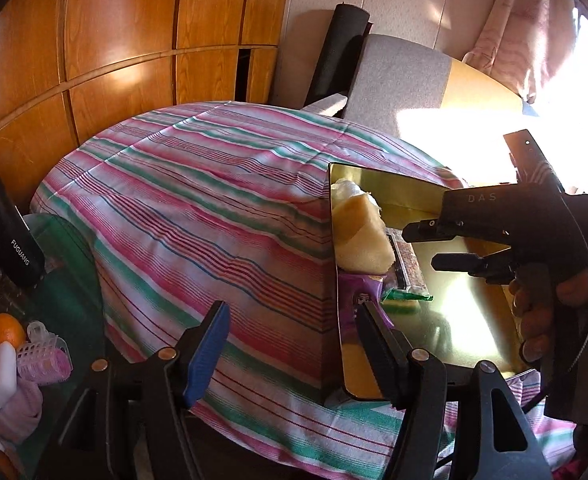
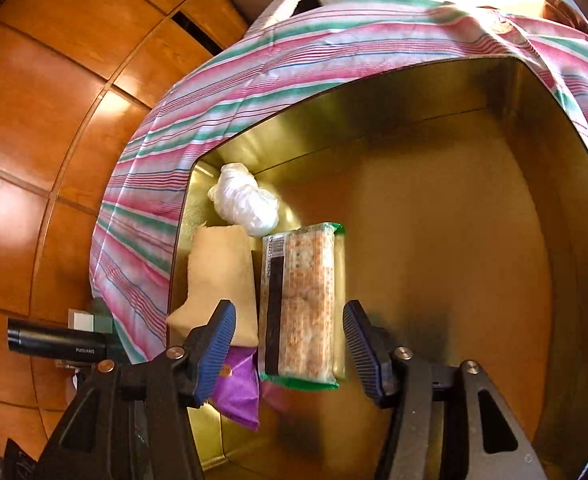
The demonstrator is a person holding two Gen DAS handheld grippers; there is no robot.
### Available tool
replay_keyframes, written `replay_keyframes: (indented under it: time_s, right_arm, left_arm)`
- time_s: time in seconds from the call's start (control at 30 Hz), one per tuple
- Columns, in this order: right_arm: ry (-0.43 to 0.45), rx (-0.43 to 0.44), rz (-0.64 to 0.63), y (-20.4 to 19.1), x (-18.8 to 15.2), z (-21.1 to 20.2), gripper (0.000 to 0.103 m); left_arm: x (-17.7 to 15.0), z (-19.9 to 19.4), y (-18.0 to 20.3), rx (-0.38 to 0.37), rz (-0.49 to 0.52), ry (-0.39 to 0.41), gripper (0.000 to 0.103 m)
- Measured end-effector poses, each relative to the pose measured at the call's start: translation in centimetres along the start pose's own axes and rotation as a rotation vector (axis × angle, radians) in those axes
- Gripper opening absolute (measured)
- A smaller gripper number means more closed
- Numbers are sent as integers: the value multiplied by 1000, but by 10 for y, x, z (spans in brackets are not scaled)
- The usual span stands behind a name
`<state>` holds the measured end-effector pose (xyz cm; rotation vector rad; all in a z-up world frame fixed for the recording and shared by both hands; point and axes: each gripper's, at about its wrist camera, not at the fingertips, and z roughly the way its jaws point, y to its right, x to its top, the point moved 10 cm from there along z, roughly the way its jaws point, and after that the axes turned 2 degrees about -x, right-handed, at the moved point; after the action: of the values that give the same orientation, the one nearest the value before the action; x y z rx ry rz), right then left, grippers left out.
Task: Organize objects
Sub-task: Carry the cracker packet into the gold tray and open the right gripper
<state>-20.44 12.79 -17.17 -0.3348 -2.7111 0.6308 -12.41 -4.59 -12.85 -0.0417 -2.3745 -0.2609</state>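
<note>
Green-edged clear cracker packet [image 2: 300, 304]: lies flat in gold metal tin [image 2: 454, 280], long axis twelve-to-six
Right gripper [image 2: 290, 354]: directly above it, jaws parted, astride it, untouching
Left gripper [image 1: 294, 350]: parted, empty

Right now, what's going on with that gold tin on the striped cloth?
A person is sorting small things into an open gold tin that sits on a striped cloth. The right tongs hang inside the tin, jaws open on either side of a cracker packet without pressing it. Beside the packet lie a beige cloth, a white plastic bundle and a purple wrapper. The left tongs wait open and empty at the tin's near edge.
</note>
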Motion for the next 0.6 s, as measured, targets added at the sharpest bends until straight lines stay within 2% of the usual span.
replay_keyframes:
  time_s: [0.17, 0.3, 0.47, 0.6]
  right_arm:
    - [49, -33, -71, 0, -7, -22, 56]
    - [95, -91, -146, 1, -13, -37, 57]
    - [157, -164, -215, 7, -23, -54, 67]
    - [199, -217, -252, 17, -31, -68, 69]
  left_arm:
    - [0, -3, 10, -9, 21, 3, 66]
    - [1, -7, 17, -10, 36, 10, 67]
    - [3, -13, 26, -11, 63, 17, 70]
    - [3, -17, 32, -7, 83, 24, 70]
